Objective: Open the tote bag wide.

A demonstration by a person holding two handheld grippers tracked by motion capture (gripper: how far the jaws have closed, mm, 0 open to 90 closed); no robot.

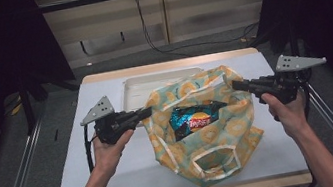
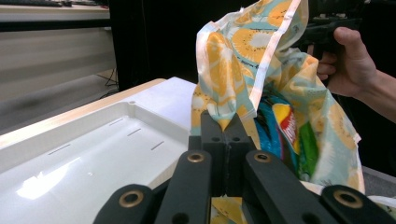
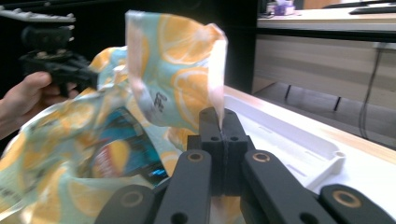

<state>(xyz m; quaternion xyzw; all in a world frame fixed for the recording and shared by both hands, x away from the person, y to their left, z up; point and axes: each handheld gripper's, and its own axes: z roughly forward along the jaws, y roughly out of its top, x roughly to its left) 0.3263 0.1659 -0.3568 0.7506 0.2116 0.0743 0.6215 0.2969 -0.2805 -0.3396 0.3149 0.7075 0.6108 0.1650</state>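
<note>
Pale grey tabletop (image 1: 115,167) with a light wooden edge, dark curtains to both sides, beige wall panels and a black cable behind. At its middle sits your teal cloth tote bag printed with orange slices (image 1: 211,132), mouth held open toward the far side, its cream-trimmed handle loop lying flat on the near part of the cloth. Inside the mouth lies a blue crisp packet with a red and yellow logo (image 1: 193,120), partly covered by the bag's rim (logo readable from the high view, text too small to make out).

You hold the bag's left rim with your left gripper (image 1: 147,111): jaws closed tight on a fold of the cloth, which rises straight out of the pads in the left gripper view (image 2: 223,122). Your right gripper (image 1: 235,84) does the same on the right rim: jaws pinched together on the cream-edged hem, seen standing up from the pads in the right gripper view (image 3: 219,122). Both rims are lifted off the table, cloth stretched between the two grips.

Your left hand (image 1: 108,151) and right hand (image 1: 286,110) come in from the near edge. Just behind the bag, touching or nearly so, lies a shallow white plastic tray (image 1: 152,83), long side across the table.
</note>
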